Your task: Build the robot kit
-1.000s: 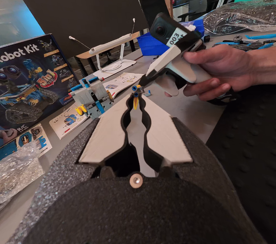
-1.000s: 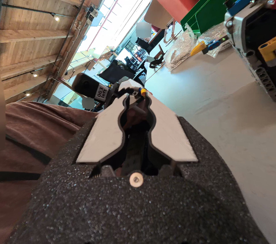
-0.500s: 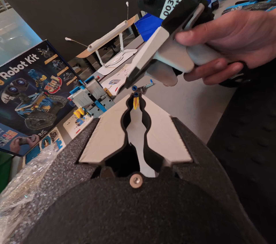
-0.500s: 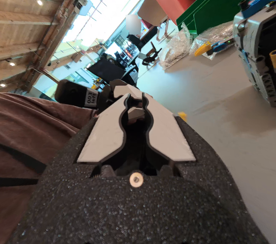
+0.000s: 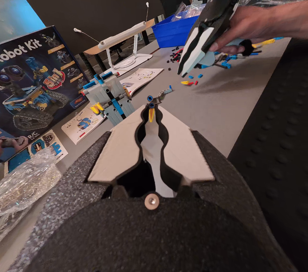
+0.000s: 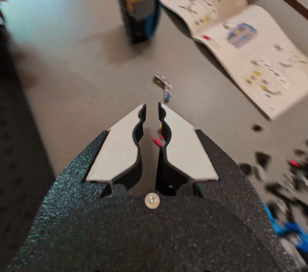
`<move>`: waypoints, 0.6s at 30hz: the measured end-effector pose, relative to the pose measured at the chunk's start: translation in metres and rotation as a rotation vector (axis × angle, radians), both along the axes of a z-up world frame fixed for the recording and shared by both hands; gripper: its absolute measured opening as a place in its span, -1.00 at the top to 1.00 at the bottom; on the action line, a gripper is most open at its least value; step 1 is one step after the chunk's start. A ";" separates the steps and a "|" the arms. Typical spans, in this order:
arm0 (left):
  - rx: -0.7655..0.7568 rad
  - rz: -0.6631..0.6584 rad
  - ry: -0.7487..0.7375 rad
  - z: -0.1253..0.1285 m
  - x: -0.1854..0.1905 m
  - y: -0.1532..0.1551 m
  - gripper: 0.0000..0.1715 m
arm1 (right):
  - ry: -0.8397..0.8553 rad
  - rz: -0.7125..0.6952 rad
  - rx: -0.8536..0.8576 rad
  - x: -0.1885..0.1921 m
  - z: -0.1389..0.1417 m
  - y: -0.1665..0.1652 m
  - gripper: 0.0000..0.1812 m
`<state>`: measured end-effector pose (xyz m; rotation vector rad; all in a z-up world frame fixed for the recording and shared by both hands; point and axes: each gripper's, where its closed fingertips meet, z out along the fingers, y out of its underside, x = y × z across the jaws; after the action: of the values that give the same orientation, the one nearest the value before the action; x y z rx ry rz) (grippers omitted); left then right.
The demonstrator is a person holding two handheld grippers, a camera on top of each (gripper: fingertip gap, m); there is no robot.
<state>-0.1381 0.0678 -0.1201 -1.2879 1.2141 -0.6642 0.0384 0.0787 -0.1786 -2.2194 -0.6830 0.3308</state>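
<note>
Left gripper [image 5: 151, 107] pinching a small brick piece; right gripper [image 6: 152, 105] hovering over the grey table [image 5: 216, 114].

At nine o'clock in the left wrist view a glossy robot-kit box [image 5: 33, 89] is standing behind crinkled bubble wrap [image 5: 25, 185]; toward eleven o'clock a blocky grey-and-blue brick assembly [image 5: 110, 97] is sitting on an open instruction booklet [image 5: 143, 75]. At centre the left gripper's white wedge fingers are closing on a yellow-tipped pin piece [image 5: 151, 114] with blue round ends. At one o'clock a blue plastic bin [image 5: 173, 34] is holding clear bags. The right gripper [image 5: 180, 73], beside the left a second ago, is now swinging down over scattered red, blue and yellow pins [image 5: 190, 81], fingers slightly parted and holding nothing.
</note>
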 end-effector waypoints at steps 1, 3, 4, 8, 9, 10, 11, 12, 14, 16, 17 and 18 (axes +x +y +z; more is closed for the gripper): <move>0.008 -0.002 0.009 -0.001 0.001 -0.001 0.92 | -0.017 -0.024 -0.004 0.013 0.000 -0.003 0.84; 0.031 -0.005 0.027 -0.003 0.003 -0.003 0.92 | -0.017 -0.071 -0.046 0.034 -0.003 -0.009 0.80; 0.041 -0.007 0.039 -0.005 0.004 -0.004 0.92 | -0.033 -0.093 -0.074 0.044 -0.007 -0.012 0.78; 0.048 -0.014 0.067 -0.010 0.008 -0.004 0.92 | 0.050 -0.103 -0.159 0.040 -0.021 -0.014 0.73; 0.040 -0.013 0.067 -0.011 0.008 -0.003 0.92 | 0.054 -0.107 -0.180 0.037 -0.026 -0.013 0.72; 0.033 -0.011 0.060 -0.010 0.007 -0.003 0.92 | 0.040 -0.104 -0.202 0.035 -0.032 -0.012 0.71; 0.026 -0.012 0.049 -0.008 0.006 -0.002 0.92 | 0.020 -0.095 -0.209 0.033 -0.036 -0.011 0.71; 0.020 -0.013 0.039 -0.007 0.005 -0.002 0.92 | 0.005 -0.084 -0.201 0.031 -0.037 -0.010 0.71; 0.008 -0.015 0.026 -0.006 0.004 -0.001 0.92 | 0.002 -0.051 -0.197 0.025 -0.039 -0.011 0.75; -0.002 -0.017 0.026 -0.006 0.004 -0.001 0.92 | 0.019 -0.043 -0.197 0.020 -0.041 -0.010 0.75; -0.004 -0.019 0.029 -0.007 0.005 -0.001 0.92 | 0.031 -0.036 -0.199 0.017 -0.042 -0.009 0.76; -0.003 -0.022 0.032 -0.007 0.005 -0.001 0.92 | 0.033 -0.033 -0.194 0.014 -0.041 -0.009 0.76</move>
<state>-0.1332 0.0663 -0.1274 -1.2944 1.2552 -0.6635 0.0528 0.0699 -0.2199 -2.3999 -0.6176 0.4317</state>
